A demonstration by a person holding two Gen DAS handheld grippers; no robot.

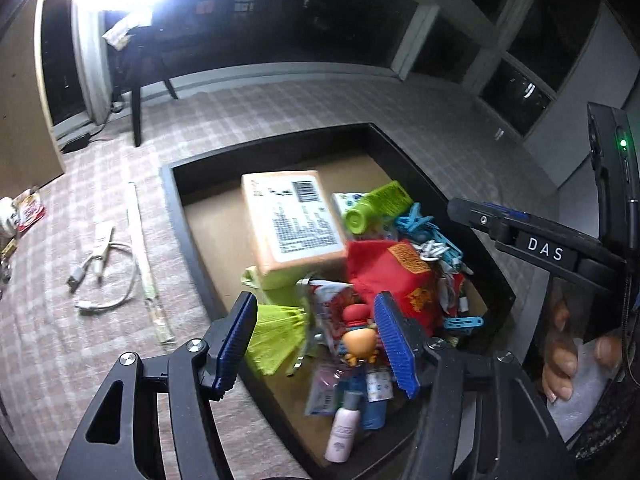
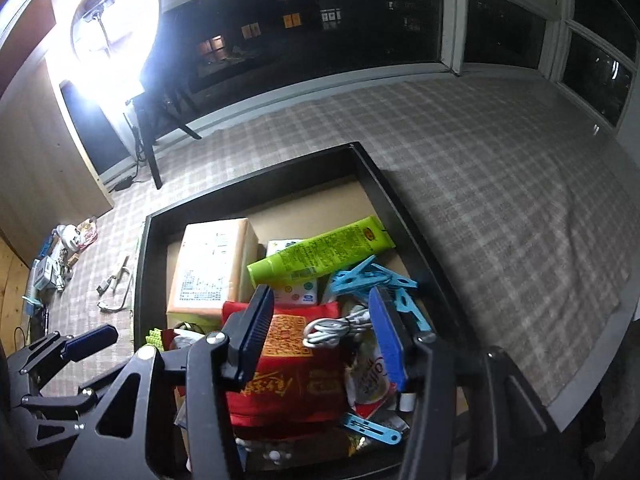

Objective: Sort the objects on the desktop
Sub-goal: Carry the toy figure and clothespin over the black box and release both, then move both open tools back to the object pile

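A black tray [image 1: 176,216] on the plaid tablecloth holds a heap of objects: an orange box [image 1: 292,216], a green tube [image 1: 376,204], blue clothespins [image 1: 424,228], a red pouch [image 1: 392,276], a small toy figure [image 1: 358,336], a green mesh item [image 1: 276,332] and a small white bottle [image 1: 342,432]. My left gripper [image 1: 316,340] is open above the toy figure. My right gripper [image 2: 320,336] is open above the red pouch [image 2: 288,376] and a coiled white cable [image 2: 336,328]. The box [image 2: 212,264], tube [image 2: 320,252] and clothespins [image 2: 368,276] lie beyond it.
On the cloth left of the tray lie a white USB cable [image 1: 100,276], a long wrapped stick [image 1: 148,264] and small packets [image 1: 24,212]. More small items [image 2: 60,252] sit at the far left edge. A ring light [image 2: 108,12] glares at the back.
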